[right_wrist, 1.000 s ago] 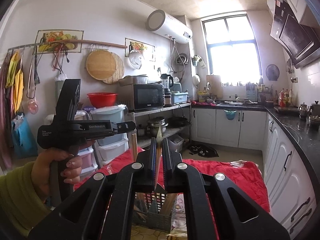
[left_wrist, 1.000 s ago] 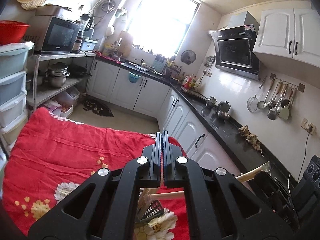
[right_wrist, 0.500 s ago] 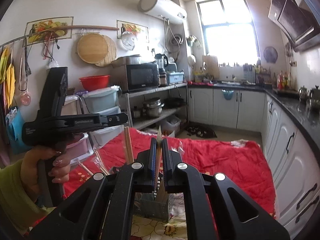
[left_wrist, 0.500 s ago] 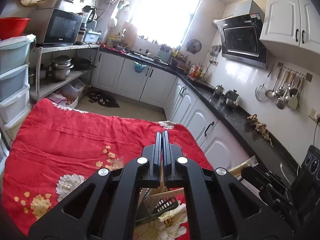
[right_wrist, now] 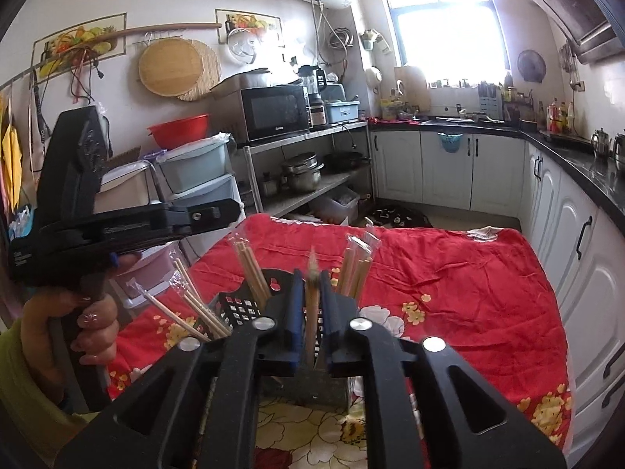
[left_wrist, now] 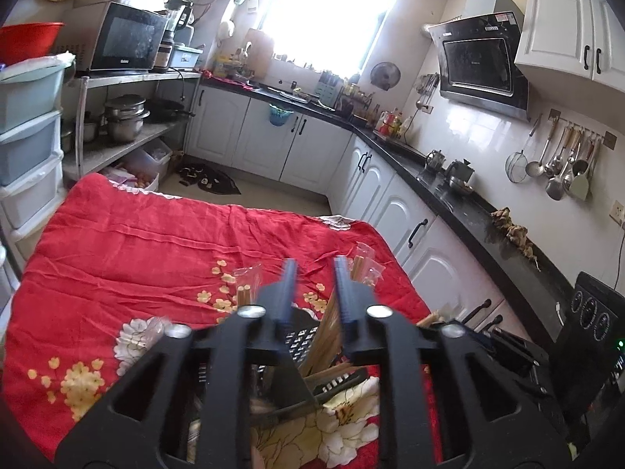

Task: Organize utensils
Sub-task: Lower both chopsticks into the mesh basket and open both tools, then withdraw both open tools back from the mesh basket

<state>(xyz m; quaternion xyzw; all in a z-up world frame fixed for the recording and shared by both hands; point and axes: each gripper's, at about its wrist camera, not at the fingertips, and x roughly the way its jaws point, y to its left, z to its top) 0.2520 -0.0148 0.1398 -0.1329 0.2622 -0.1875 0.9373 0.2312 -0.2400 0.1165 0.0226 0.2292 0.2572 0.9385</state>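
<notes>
A black slotted utensil basket [right_wrist: 238,306] stands on the red flowered cloth [right_wrist: 449,273], holding several wrapped wooden chopstick pairs [right_wrist: 250,265]. My right gripper [right_wrist: 311,273] sits just above the basket with its jaws slightly apart around a wrapped chopstick pair [right_wrist: 311,305] that stands between them. My left gripper [left_wrist: 314,264] is open and empty above the same basket [left_wrist: 300,342], with chopsticks [left_wrist: 326,336] rising between its fingers. The left gripper's body [right_wrist: 117,222] and the hand on it show at the left of the right wrist view.
White cabinets with a black counter [left_wrist: 461,203] run along the right. A metal shelf with pots and a microwave [left_wrist: 121,39] and plastic drawers [left_wrist: 27,133] stand at the left. Utensils hang on the wall [left_wrist: 562,164].
My left gripper has opened from shut. Both grippers have come down toward the basket. The right jaws have parted slightly around the chopstick pair.
</notes>
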